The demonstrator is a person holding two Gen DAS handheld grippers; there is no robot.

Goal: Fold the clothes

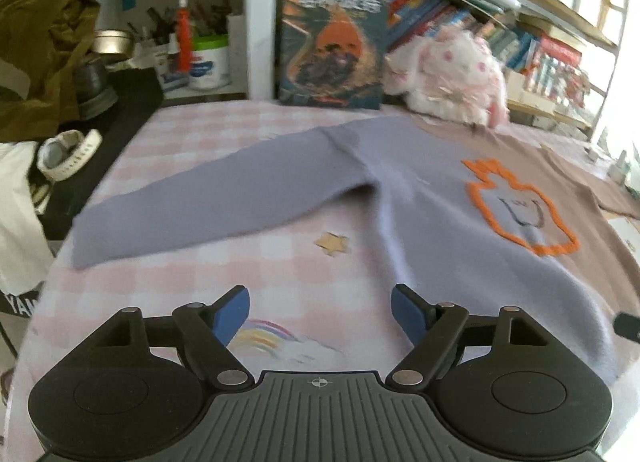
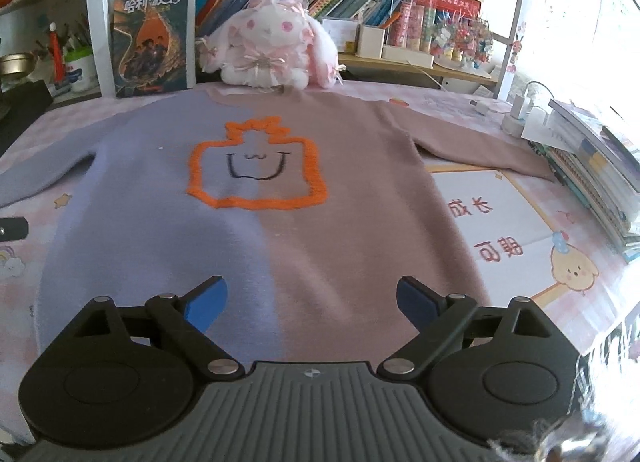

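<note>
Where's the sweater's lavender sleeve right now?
In the left wrist view, the lavender sleeve lies flat, stretched left across the pink checked tablecloth, ahead of the open left gripper.

The book (image 2: 154, 32) standing against the shelf reads "哈利·波特". A printed sheet (image 2: 494, 218) on the surface shows upside-down red characters, seemingly "成长" and "可期". A white bag (image 1: 18, 230) bears the partial letters "YA".

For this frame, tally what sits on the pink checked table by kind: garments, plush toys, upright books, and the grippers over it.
Garments: 1, the lilac-and-tan sweater, spread flat with both sleeves out.
Plush toys: 1, the white-and-pink bunny.
Upright books: 1, the dark-covered book, standing beside the bunny.
Grippers: 2, the left gripper and the right gripper, both with jaws open and holding nothing.
Total: 5.
</note>
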